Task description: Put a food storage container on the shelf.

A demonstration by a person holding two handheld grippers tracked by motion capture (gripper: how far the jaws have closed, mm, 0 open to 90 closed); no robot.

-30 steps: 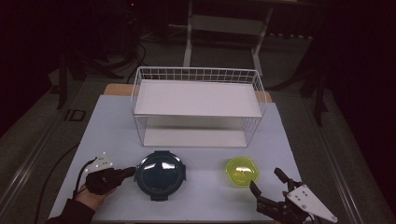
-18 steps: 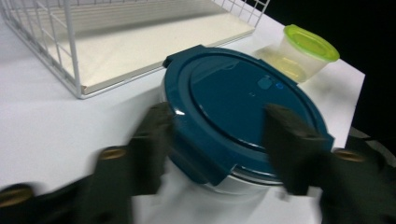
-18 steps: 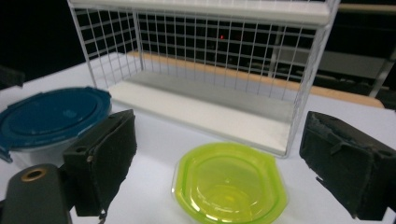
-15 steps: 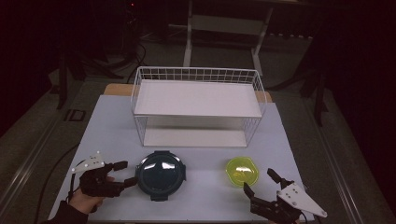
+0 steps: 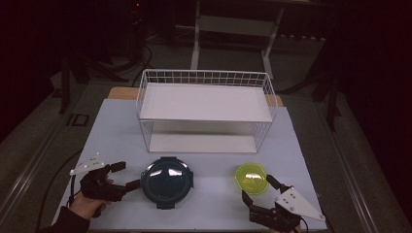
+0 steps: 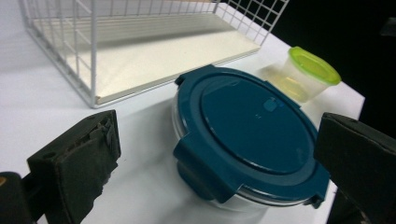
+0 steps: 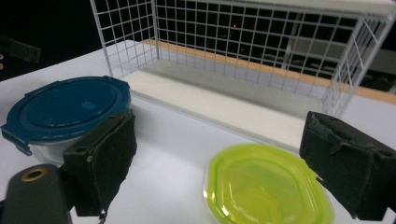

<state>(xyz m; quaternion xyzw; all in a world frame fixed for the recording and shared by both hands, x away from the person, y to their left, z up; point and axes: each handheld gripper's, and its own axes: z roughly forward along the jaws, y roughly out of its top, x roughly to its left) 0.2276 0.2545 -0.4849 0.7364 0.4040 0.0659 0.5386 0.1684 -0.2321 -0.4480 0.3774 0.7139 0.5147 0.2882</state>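
Round clear container [image 6: 243, 154] with dark blue clip-on lid, upright, closed

White table [image 5: 111, 126], wire rack [image 5: 204, 109], blue-lidded container [image 5: 166, 180], green-lidded tub [image 5: 251, 177]

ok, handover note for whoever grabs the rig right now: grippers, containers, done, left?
Left gripper: open, jaws have just been opening, nothing between the pads; it sits at the left edge of the blue-lidded round container.
Right gripper: open, jaws either side of the green-lidded small container, not pressing on it.
Both containers stand lidded on the white table, in front of the white wire rack.
Done: nothing is on the rack's shelves.
Left: probably grip each container and put it on the rack; which shelf I cannot tell.
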